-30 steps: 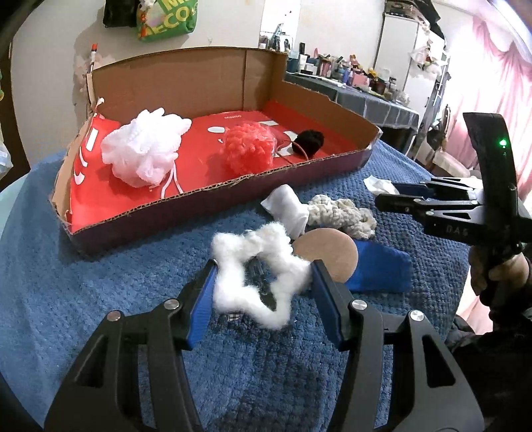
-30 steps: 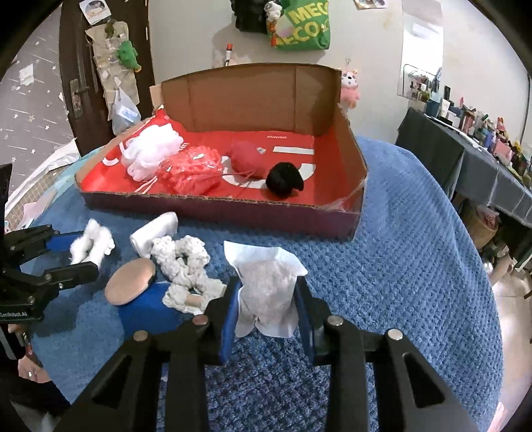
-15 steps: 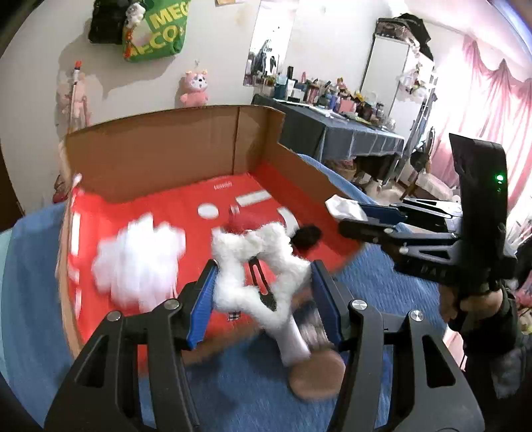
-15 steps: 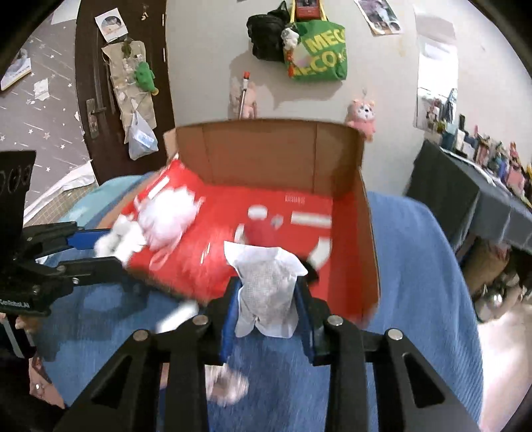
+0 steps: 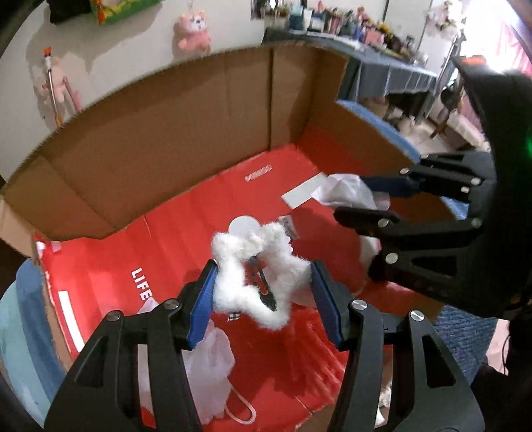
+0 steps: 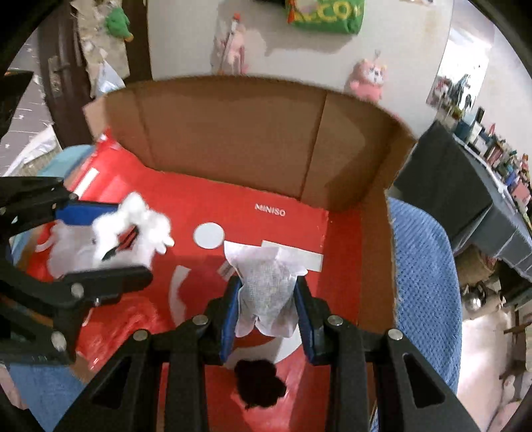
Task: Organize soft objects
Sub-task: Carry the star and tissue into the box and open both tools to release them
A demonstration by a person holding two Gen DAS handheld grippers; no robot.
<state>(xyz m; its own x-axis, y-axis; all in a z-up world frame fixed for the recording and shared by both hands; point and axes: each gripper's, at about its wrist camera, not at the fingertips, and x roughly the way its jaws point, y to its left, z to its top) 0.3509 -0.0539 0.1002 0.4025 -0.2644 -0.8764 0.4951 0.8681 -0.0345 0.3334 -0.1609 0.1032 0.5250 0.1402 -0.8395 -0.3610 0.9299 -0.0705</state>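
Both loads hang over the red floor of the cardboard box (image 6: 232, 139). The left gripper (image 5: 262, 292) clamps a fluffy white star clip (image 5: 256, 266); the right gripper (image 6: 267, 312) pinches a white mesh sachet (image 6: 266, 285). Best practice: lower each over bare floor, clear of the black pompom (image 6: 259, 385), then release 1 at a time.

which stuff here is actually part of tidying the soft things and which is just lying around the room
Part of the job:
- white fluffy star, held in the left gripper
- white mesh pouch, held in the right gripper
- cardboard box with red floor
- black pompom in the box
- white mesh sponge in the box

Just lying about:
- pink plush on the wall
- green bag
- blue blanket
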